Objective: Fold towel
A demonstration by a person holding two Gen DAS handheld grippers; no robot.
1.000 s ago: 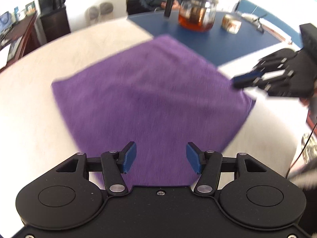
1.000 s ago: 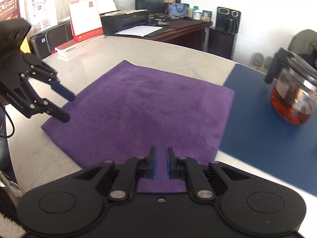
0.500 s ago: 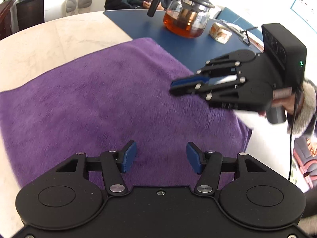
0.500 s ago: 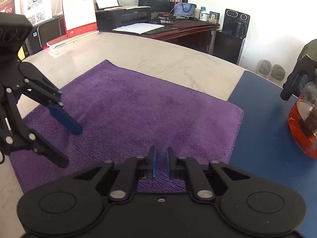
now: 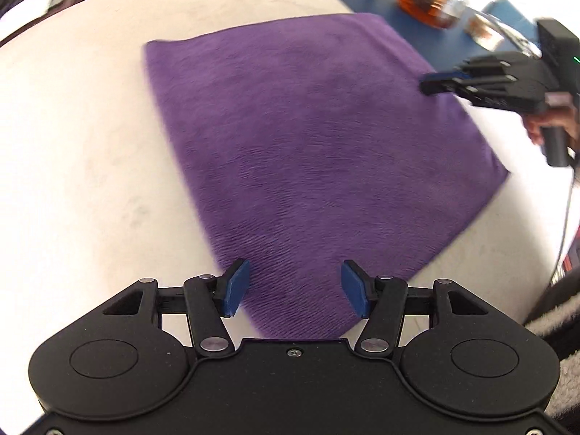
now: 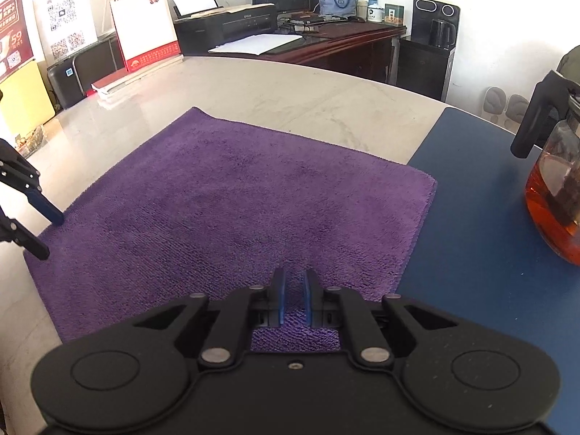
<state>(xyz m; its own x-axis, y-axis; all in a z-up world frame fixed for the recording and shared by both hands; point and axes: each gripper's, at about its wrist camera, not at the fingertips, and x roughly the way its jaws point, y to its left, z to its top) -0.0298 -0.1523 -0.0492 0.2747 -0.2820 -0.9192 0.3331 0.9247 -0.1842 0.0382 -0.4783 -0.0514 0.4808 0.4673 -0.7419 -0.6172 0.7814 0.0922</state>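
The purple towel (image 6: 235,214) lies spread flat on the pale bench (image 6: 253,94), its right edge just beside a blue mat (image 6: 482,217). The left gripper (image 5: 295,288) hovers over a near corner with its jaws wide and nothing between them. The right gripper (image 6: 293,301) sits low over the near edge with its jaws drawn to a narrow slit — no cloth appears pinched in them.

The likely trouble: narrow jaws may skate over the pile and miss the hem, or one corner could lift before the other and drag the towel askew. A wide sweep to the right could also knock the glass teapot (image 6: 554,195) standing on the mat.

The left wrist view is smeared by motion, so the towel's edges there are soft. Each gripper body hides the towel part beneath it.
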